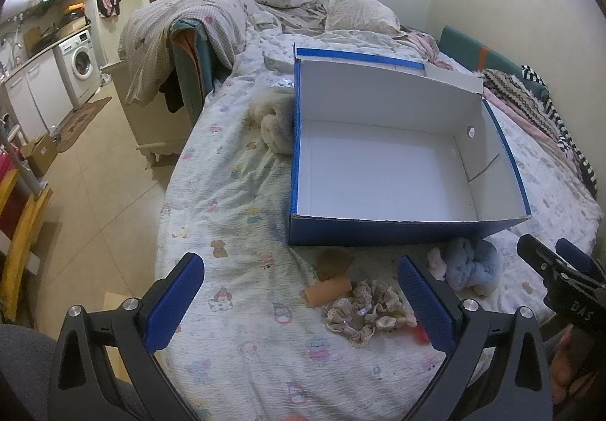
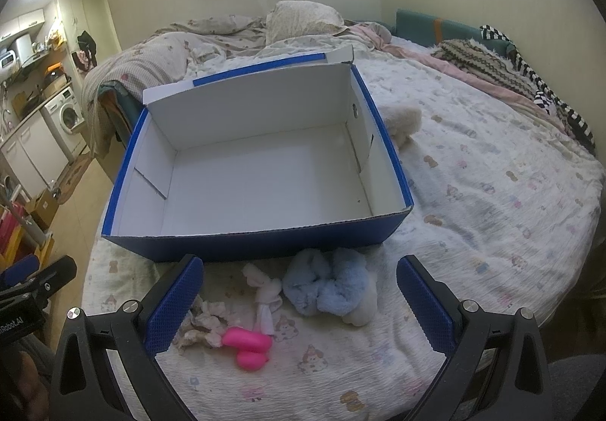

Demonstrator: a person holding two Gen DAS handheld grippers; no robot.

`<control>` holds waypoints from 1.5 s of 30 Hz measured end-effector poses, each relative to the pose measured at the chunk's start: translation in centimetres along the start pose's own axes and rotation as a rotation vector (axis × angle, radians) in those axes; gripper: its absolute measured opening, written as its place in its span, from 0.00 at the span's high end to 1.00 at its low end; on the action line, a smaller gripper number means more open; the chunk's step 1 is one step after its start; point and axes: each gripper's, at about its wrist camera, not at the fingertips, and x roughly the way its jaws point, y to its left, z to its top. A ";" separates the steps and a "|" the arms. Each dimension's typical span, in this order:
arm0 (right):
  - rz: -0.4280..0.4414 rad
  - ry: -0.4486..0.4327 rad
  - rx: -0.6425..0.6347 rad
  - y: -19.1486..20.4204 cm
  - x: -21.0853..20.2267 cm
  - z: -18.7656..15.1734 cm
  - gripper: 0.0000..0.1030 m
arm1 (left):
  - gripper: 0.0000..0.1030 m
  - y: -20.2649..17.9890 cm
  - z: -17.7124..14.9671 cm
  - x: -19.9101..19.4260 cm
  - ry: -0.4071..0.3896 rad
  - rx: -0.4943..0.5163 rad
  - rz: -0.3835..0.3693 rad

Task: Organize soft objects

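Hand-held grippers: left hand-held gripper (image 1: 301, 301) and right hand-held gripper (image 2: 299, 301) both spread wide, empty.
Soft things: blue scrunchie (image 2: 329, 286), beige scrunchie (image 1: 360, 313) near bed's (image 2: 492, 231) front edge, before box (image 2: 246, 235).
Advice: pinch one scrunchie's bulk, lift clear over box wall.

Blue box (image 2: 242, 243) interior is bare and open-topped, clear from above. Its near wall stands between the box floor and the clutter: blue scrunchie (image 2: 329, 288), pink toy (image 2: 248, 343), beige scrunchie (image 1: 363, 311). Bed (image 2: 492, 231) right of the box is free.

Washing machine (image 1: 81, 59), rumpled duvet (image 1: 181, 27), pillow (image 2: 303, 21), striped clothes (image 2: 545, 87)
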 end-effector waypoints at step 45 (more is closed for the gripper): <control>0.086 0.053 0.051 -0.4 1.0 1.6 0.00 | 0.01 2.3 1.5 0.6 0.040 -0.073 0.034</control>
